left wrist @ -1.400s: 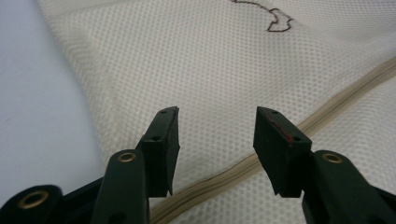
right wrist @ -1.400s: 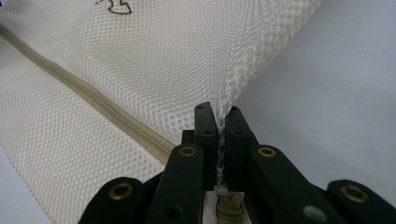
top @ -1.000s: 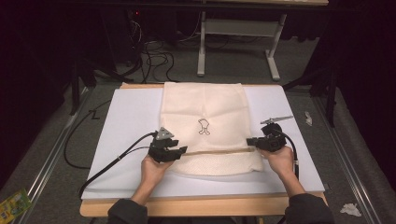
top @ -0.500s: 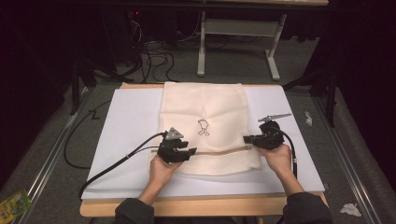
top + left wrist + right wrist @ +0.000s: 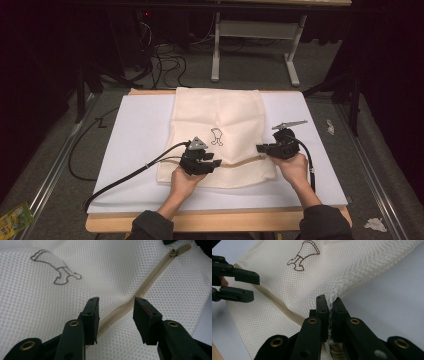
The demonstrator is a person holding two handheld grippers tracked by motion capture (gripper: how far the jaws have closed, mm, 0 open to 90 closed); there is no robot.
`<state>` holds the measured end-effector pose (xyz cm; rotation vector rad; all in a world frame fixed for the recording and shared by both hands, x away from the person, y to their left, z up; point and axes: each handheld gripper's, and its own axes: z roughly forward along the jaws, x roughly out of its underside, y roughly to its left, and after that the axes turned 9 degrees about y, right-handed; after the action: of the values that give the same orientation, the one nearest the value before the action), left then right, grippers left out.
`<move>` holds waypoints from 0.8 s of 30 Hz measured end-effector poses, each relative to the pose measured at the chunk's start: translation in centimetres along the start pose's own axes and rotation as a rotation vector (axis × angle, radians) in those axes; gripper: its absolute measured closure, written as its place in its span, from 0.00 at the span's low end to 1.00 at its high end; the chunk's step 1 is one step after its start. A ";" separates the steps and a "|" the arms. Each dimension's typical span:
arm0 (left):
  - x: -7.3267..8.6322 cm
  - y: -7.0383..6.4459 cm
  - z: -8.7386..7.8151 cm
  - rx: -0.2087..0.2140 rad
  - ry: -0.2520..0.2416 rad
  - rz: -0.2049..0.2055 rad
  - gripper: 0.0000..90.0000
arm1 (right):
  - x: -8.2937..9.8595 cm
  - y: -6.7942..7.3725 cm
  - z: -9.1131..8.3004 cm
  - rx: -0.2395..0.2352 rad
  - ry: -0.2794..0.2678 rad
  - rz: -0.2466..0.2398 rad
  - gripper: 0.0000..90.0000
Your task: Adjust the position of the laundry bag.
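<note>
Mesh bag [image 5: 220, 135]: your right gripper [image 5: 331, 307] clamps its edge at 3 o'clock; your left gripper [image 5: 115, 312], jaws apart, straddles the zipper [image 5: 140, 293], as its own view confirms.

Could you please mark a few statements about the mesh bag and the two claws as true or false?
1. The right claw is shut on the edge of the mesh bag. True.
2. The left claw is clamped on the zipper. False: its jaws stand open on either side of the zipper.
3. The bag lies on a white sheet. True.
4. The bag is plain, with no print. False: an outline drawing is printed on it.
</note>
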<state>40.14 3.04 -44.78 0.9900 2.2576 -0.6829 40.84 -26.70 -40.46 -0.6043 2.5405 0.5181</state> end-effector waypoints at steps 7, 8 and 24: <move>-0.4 -1.0 0.8 0.003 0.003 0.017 0.64 | 0.2 -0.1 0.3 -0.010 -0.014 0.009 0.98; -0.5 -1.1 0.9 0.000 -0.001 0.020 0.64 | 0.2 -0.1 0.4 -0.009 -0.016 0.006 0.98; -2.7 -4.3 2.2 0.047 -0.007 0.077 0.66 | -0.2 0.7 0.6 -0.037 -0.031 0.001 0.98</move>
<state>39.01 -2.25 -43.54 1.0889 2.1941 -0.7081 40.86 -25.80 -40.74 -0.6039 2.5074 0.5720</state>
